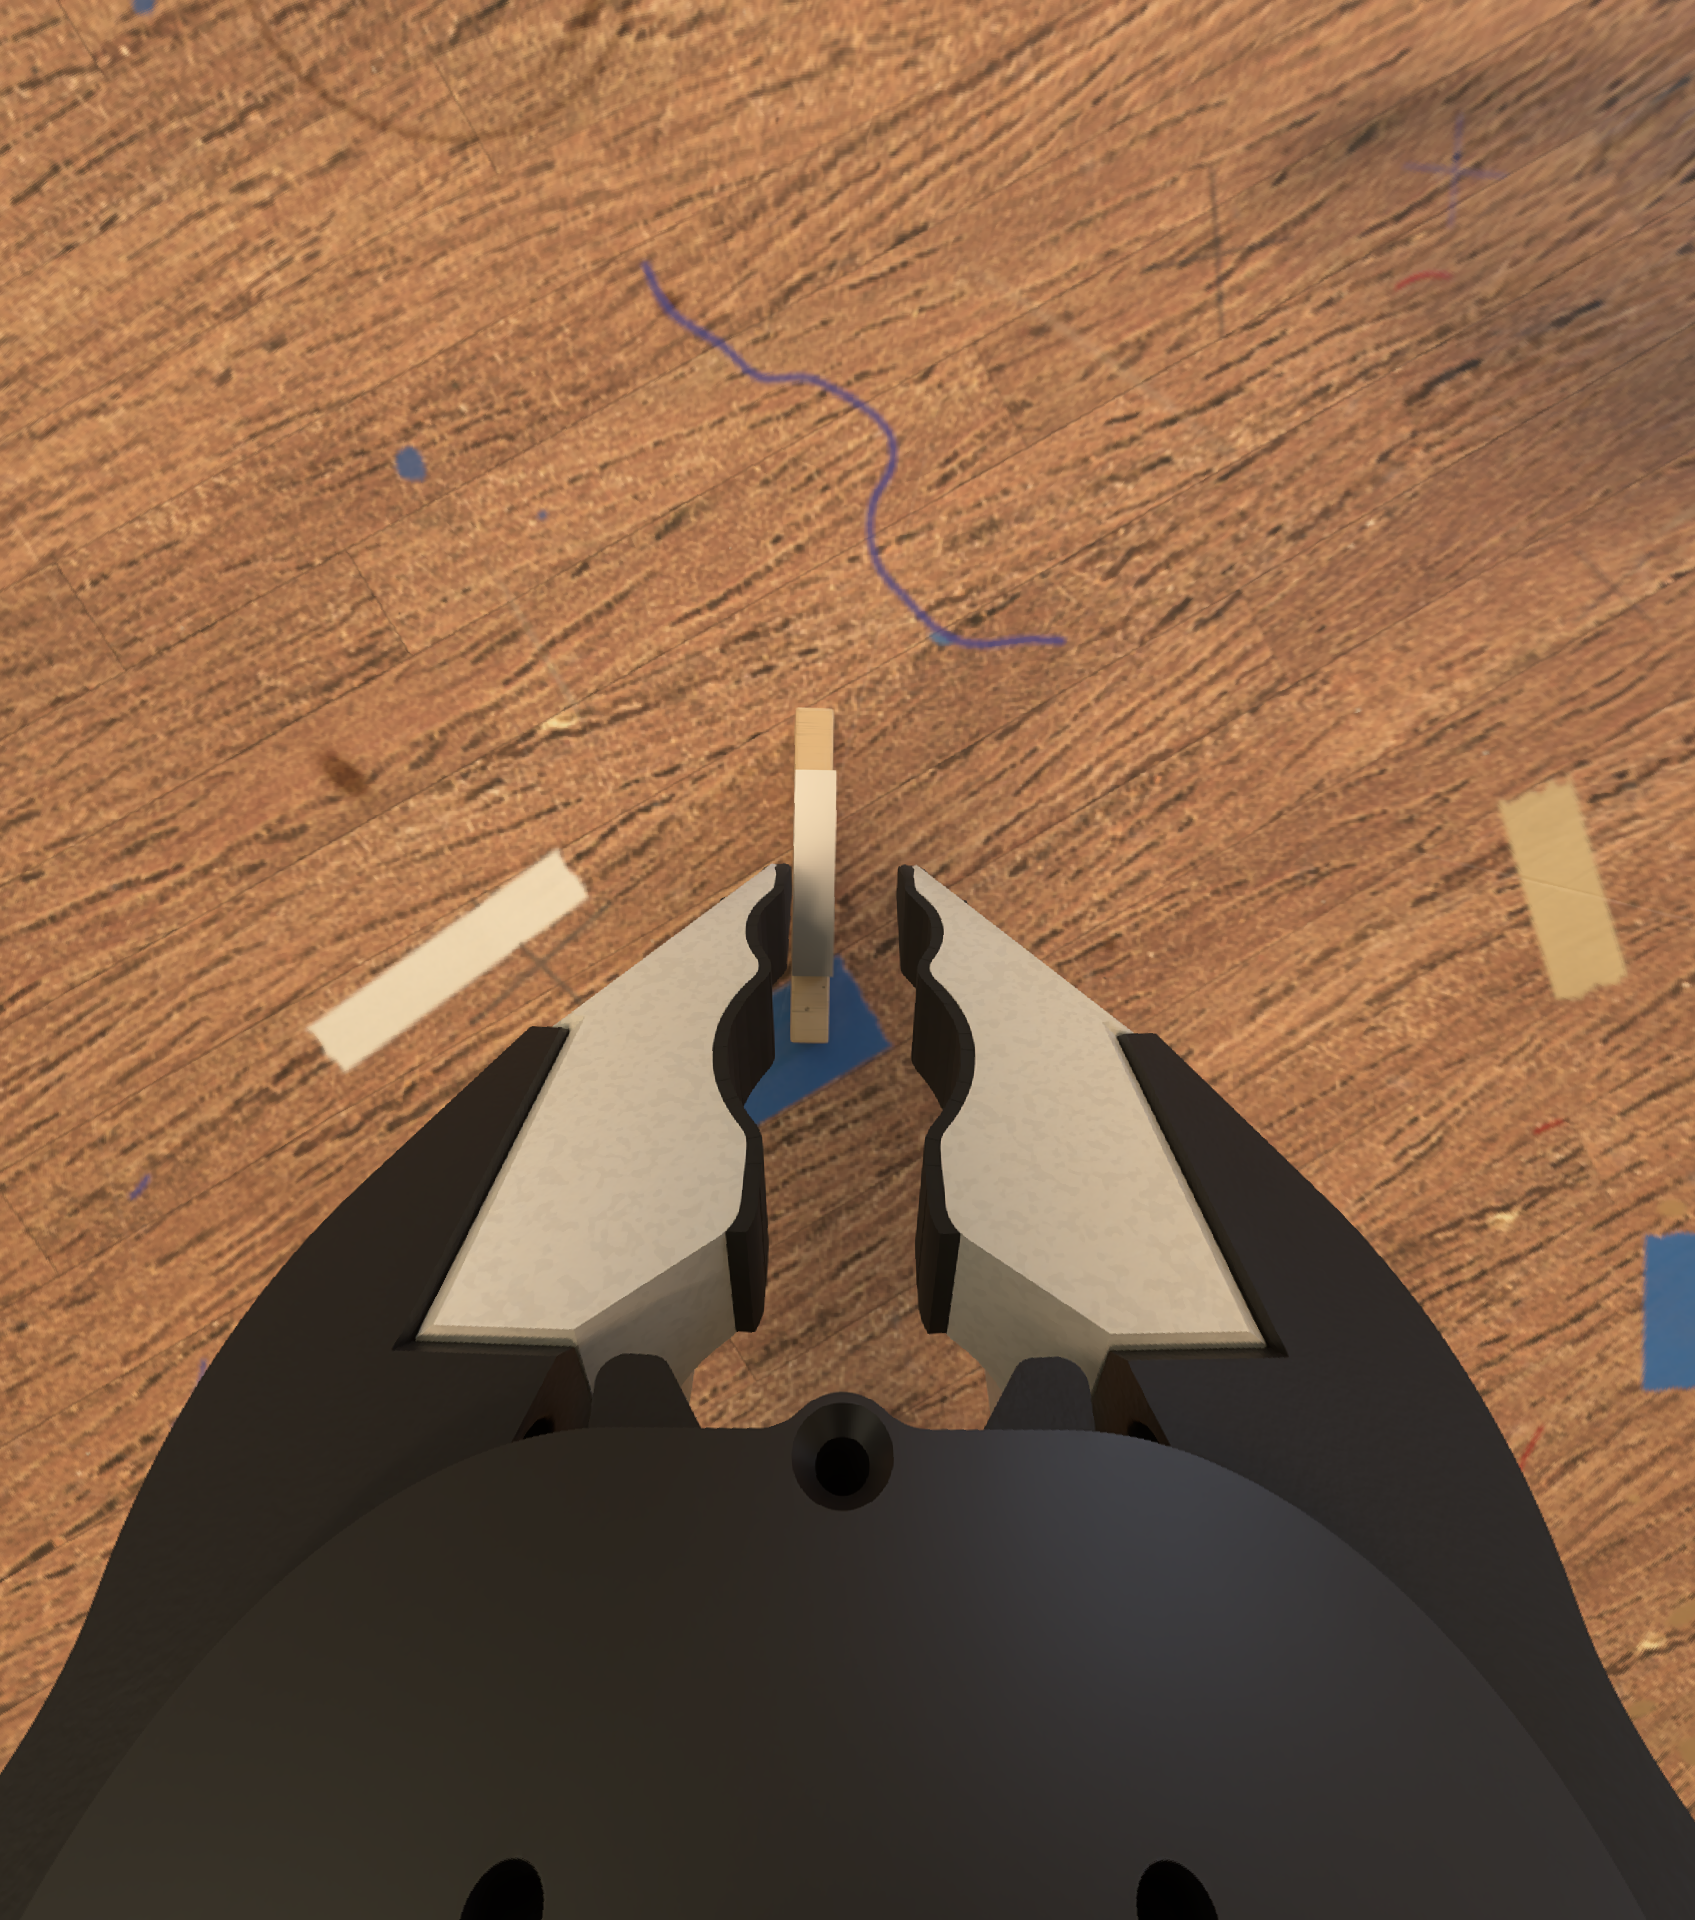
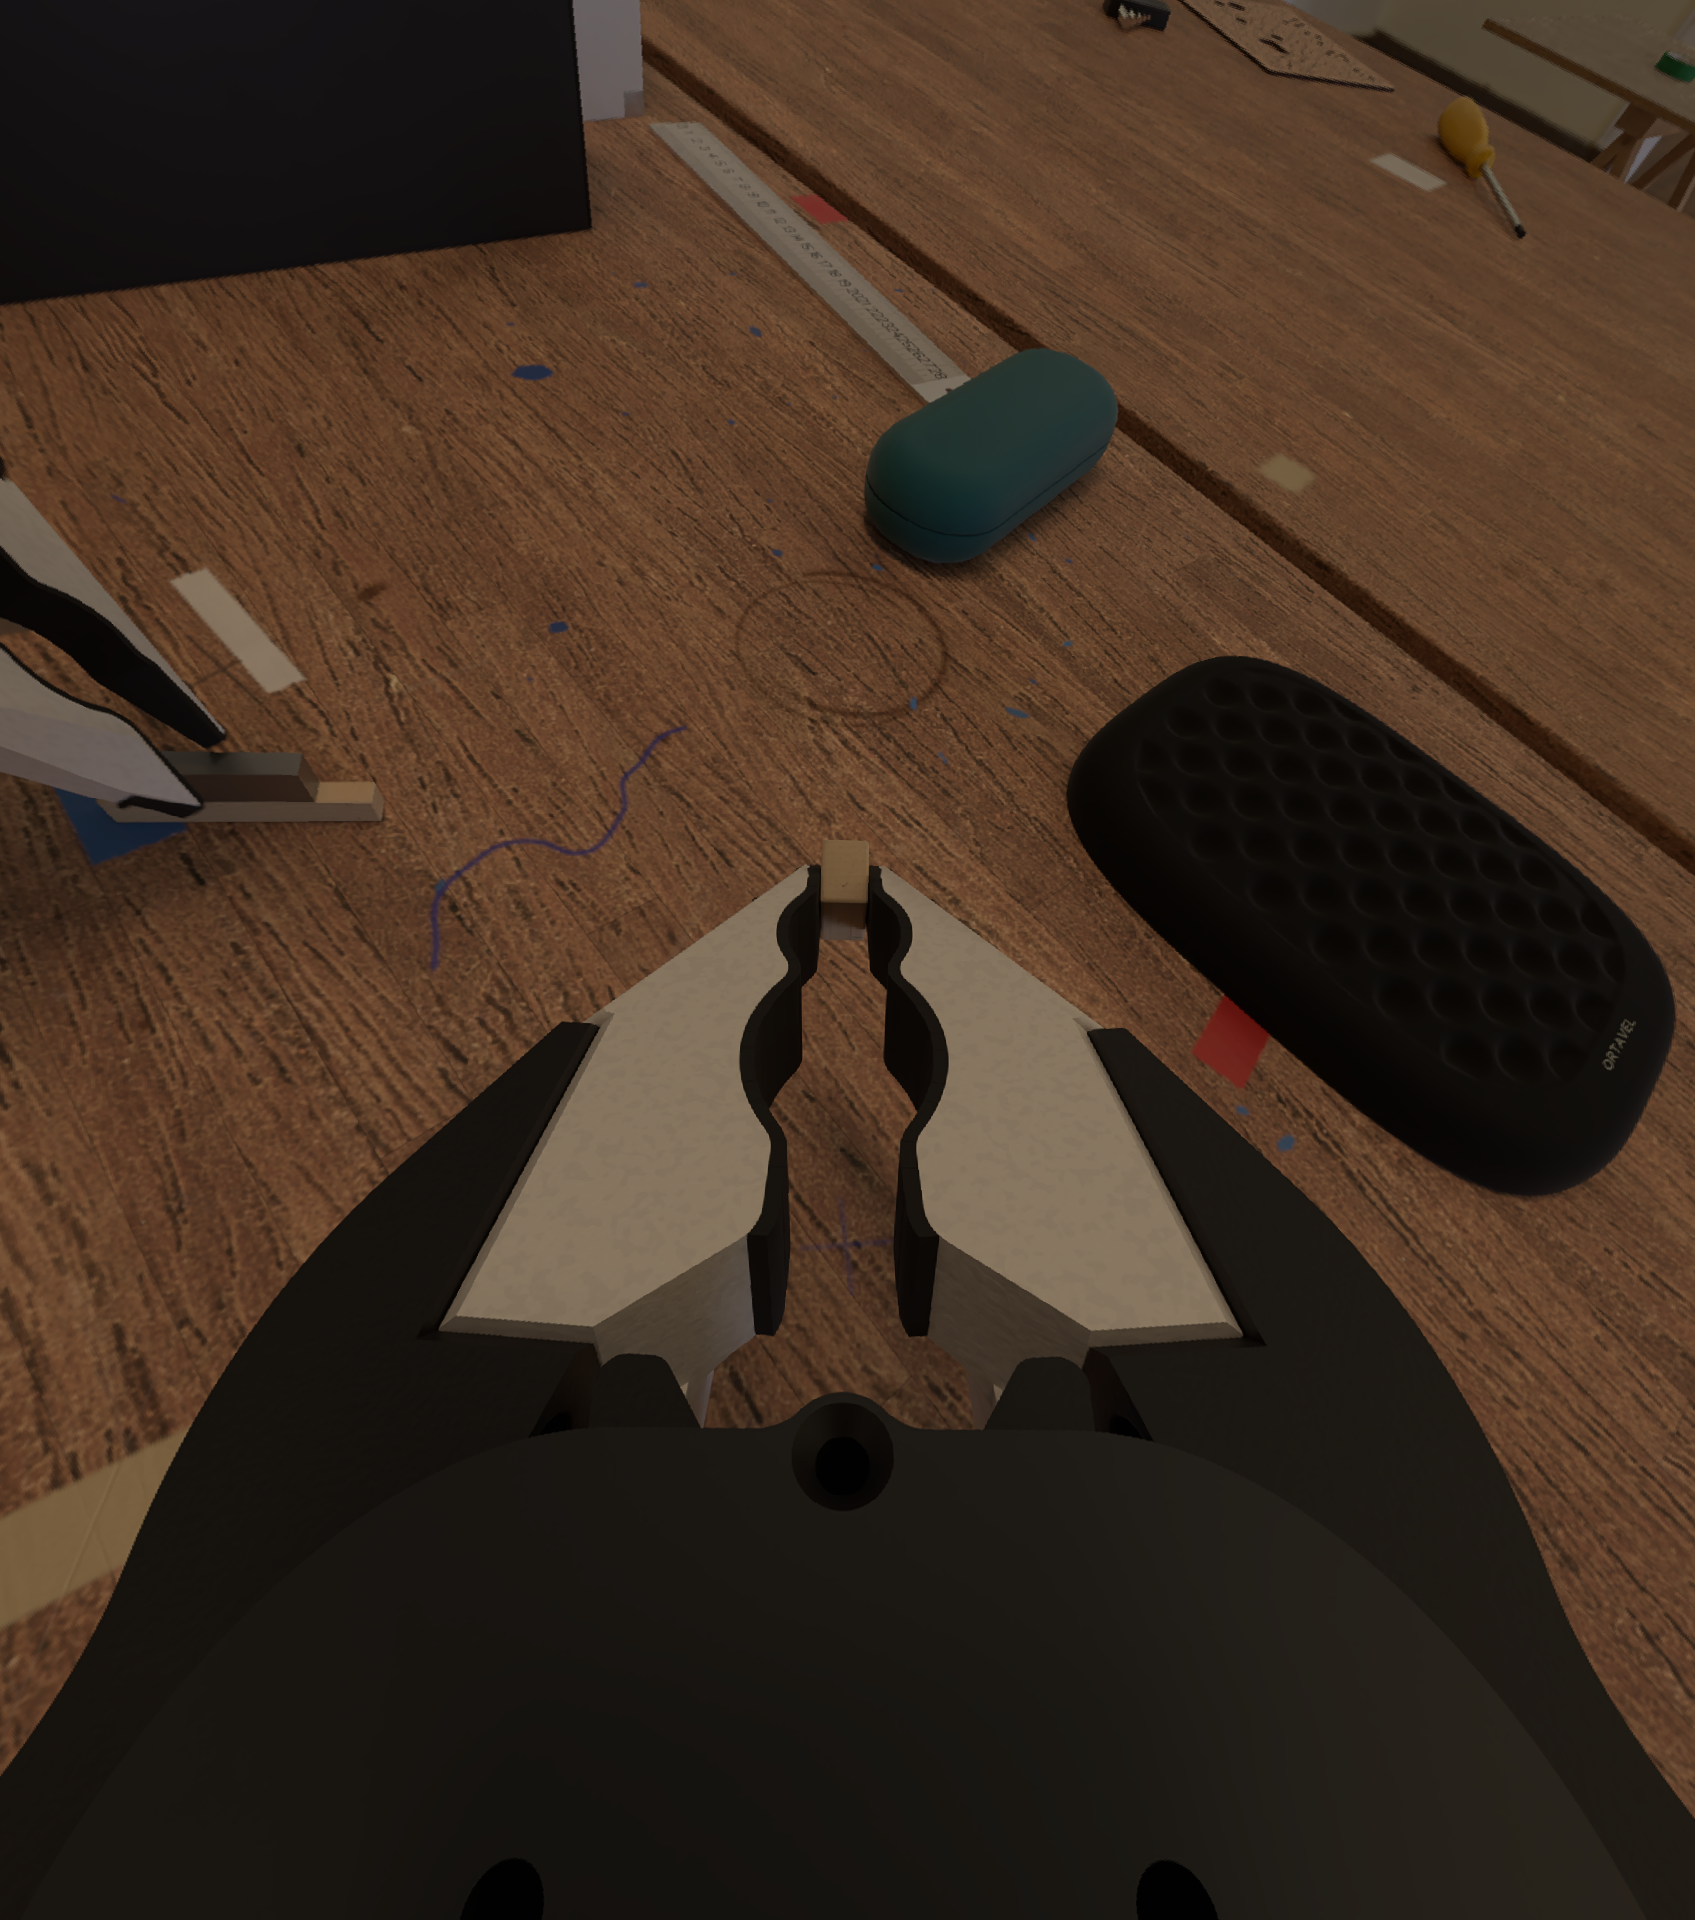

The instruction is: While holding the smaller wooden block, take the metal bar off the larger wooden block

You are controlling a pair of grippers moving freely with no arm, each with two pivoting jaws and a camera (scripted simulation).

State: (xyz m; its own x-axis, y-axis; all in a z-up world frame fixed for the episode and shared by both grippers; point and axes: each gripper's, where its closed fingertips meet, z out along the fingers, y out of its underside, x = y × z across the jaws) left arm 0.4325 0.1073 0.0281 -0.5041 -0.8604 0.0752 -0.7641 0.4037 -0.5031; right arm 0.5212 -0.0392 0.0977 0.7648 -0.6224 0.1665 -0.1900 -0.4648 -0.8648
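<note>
In the left wrist view a pale metal bar lies along the top of the larger wooden block, a thin strip whose two ends stick out past the bar. My left gripper is open and straddles the bar, with its left finger right beside it. The right wrist view shows the same left gripper over the dark-looking bar and the larger block at the far left. My right gripper is shut on the smaller wooden block, held above the table.
A teal case and a black dimpled pad lie on the wooden table to the right. A ruler and a black box are at the back. Tape strips dot the tabletop, and blue tape lies under the larger block.
</note>
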